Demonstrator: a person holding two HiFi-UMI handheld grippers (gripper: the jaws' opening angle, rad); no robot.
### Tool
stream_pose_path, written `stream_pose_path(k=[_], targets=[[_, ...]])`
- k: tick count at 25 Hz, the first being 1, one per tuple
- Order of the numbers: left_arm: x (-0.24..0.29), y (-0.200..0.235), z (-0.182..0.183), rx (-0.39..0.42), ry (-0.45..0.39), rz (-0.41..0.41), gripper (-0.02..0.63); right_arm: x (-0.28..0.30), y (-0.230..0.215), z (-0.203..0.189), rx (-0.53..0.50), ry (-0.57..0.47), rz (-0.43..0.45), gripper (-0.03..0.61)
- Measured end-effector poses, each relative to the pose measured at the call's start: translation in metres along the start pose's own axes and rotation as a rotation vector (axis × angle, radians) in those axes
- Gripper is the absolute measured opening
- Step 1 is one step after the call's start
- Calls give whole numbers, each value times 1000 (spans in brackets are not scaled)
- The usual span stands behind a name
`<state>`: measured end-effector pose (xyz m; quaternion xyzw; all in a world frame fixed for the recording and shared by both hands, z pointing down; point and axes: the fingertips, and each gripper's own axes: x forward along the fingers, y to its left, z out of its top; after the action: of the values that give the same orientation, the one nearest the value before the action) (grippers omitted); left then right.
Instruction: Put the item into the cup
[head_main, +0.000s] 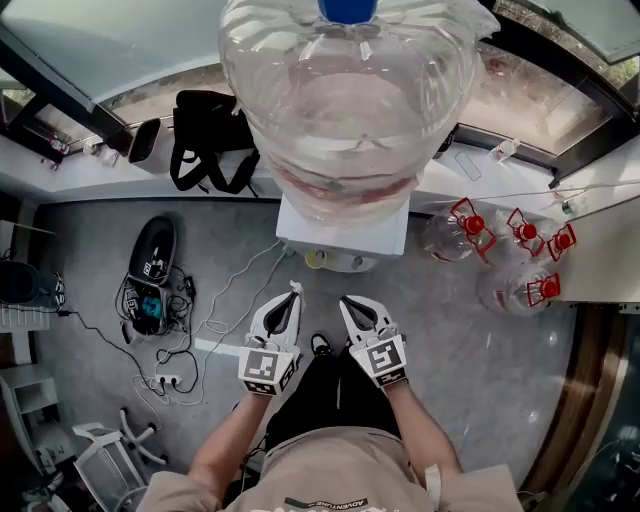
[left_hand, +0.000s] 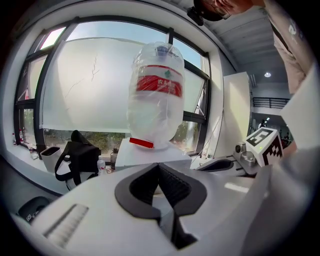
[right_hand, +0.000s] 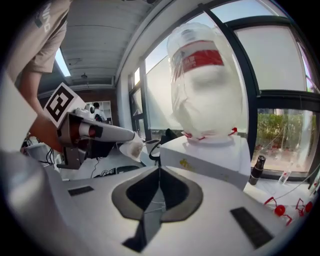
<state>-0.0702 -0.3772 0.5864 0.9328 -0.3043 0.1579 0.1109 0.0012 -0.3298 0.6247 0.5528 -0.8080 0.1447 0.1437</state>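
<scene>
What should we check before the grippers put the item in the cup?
1. Item held: ok. The left hand-held gripper has its jaws closed on a small pale item.
2. Other gripper free: ok. The right hand-held gripper has its jaws together with nothing between them.
3. Cup found: cannot tell. A round yellowish thing sits at the front of the water dispenser, but it is too small to say it is a cup.
4. Grippers lined up: ok. Both point toward the water dispenser, side by side and apart.
5. Item over the cup: not ok. The left hand-held gripper is short of the water dispenser.
</scene>
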Motion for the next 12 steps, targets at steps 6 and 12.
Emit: stream_pose_path(k=[6, 12], targets=[[33, 13, -53, -47, 65, -4, 9, 26, -5, -40, 52, 18, -2, 12], [65, 32, -119, -66, 135, -17, 9, 55, -13, -95, 94, 39, -49, 12]])
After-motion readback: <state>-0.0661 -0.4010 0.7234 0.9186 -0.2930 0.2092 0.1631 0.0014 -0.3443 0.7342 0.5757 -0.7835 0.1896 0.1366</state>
